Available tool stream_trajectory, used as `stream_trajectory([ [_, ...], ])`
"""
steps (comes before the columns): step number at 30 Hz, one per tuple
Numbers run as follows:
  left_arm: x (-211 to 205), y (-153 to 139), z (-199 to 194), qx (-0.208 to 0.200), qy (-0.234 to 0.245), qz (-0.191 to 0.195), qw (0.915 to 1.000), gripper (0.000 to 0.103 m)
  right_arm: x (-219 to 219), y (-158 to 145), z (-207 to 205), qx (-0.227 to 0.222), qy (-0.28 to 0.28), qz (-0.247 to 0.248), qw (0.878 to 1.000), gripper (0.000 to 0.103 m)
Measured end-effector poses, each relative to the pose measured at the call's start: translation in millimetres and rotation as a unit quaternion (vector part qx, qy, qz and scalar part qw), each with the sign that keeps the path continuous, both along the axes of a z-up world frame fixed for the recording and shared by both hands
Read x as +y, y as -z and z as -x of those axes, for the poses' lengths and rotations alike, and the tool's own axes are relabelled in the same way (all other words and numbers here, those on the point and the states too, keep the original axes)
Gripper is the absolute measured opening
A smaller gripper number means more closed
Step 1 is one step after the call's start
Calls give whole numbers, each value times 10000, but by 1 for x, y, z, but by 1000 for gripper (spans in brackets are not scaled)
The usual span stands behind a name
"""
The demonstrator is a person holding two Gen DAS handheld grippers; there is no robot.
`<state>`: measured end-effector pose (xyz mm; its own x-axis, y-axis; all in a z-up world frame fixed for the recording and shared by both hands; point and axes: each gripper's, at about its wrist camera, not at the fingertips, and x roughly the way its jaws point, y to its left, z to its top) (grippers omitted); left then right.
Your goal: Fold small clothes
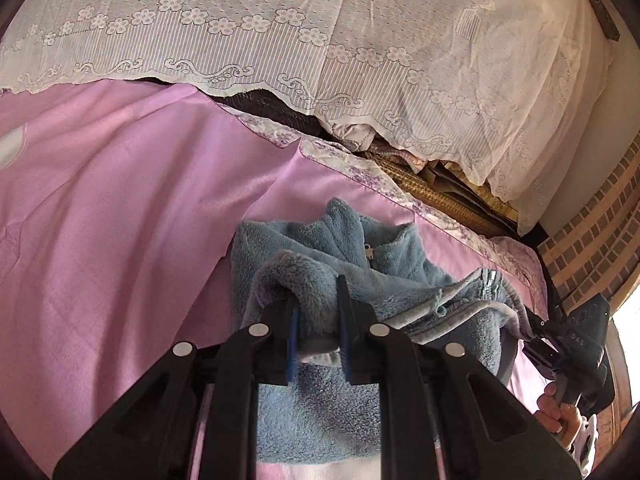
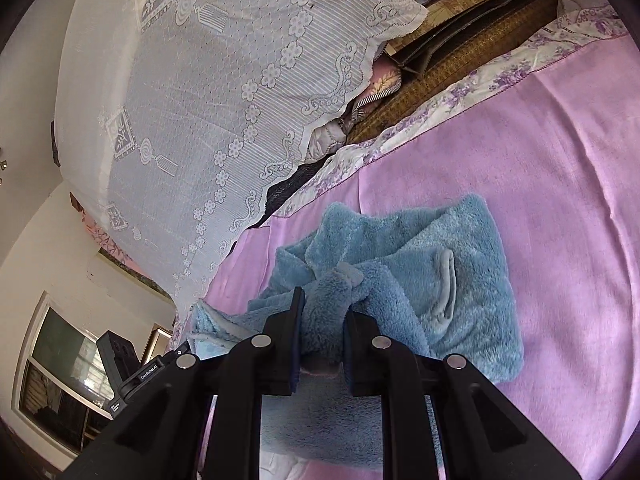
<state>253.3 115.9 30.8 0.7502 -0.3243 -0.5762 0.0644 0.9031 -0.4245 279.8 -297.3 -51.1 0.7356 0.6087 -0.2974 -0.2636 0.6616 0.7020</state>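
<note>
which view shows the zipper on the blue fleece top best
The left wrist view. There the small fluffy blue fleece top faces the camera with its collar open, so the pale zipper shows below it. In the right wrist view the same top shows only bunched pile and a seam; no zipper is visible.

left gripper (image 1: 316, 304): matte black plastic fingers, blue pads inside, four round silver screw heads on the linkage arms | right gripper (image 2: 322, 318): same black build, dark blue pads, four silver screw heads | hand (image 1: 560, 414): white sleeve with black patches at the wrist
</note>
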Motion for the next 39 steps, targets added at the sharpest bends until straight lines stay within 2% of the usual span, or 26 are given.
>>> stream_trajectory([
  [8,-2,5,-42,-20,-170,-177,9997,15,-4,7,-55,148,192,-75,9997,17],
  [15,-4,28,-77,142,-199,-282,9993,15,-2,14,-90,216,231,-44,9995,17],
  [17,-4,34,-82,186,-227,-317,9991,19,-3,18,-98,291,161,-167,9993,19],
  [21,0,40,-84,230,-191,-121,9995,26,-13,28,-101,492,28,-659,9966,26],
  [23,4,36,-79,176,-178,69,9997,37,-18,27,-96,459,3,-903,9949,33],
  [25,7,28,-71,25,-186,180,9997,48,-22,22,-88,352,93,-946,9949,34],
  [26,7,23,-66,-74,-278,94,9995,63,-23,19,-84,290,166,-907,9953,34],
  [28,4,8,-53,-440,-720,-384,9957,82,-24,13,-76,140,350,-869,9955,34],
  [30,-3,-5,-43,-743,-805,-730,9913,83,-25,7,-70,-37,489,-821,9954,34],
  [31,-7,-8,-42,-792,-714,-793,9911,83,-24,3,-67,-149,562,-713,9958,38],
  [32,-14,-10,-40,-815,-602,-820,9915,83,-24,0,-66,-216,645,-607,9958,56],
  [34,-29,-10,-40,-840,-382,-971,9910,83,-32,2,-68,-235,749,-720,9943,83],
  [36,-49,-6,-38,-875,-178,-1316,9873,84,-43,10,-68,-88,1052,-804,9911,82],
  [38,-66,1,-38,-872,-64,-1672,9820,86,-38,6,-68,-150,993,-406,9941,73],
  [39,-72,5,-38,-857,0,-1790,9801,87,-31,3,-66,-225,869,-226,9957,73],
])
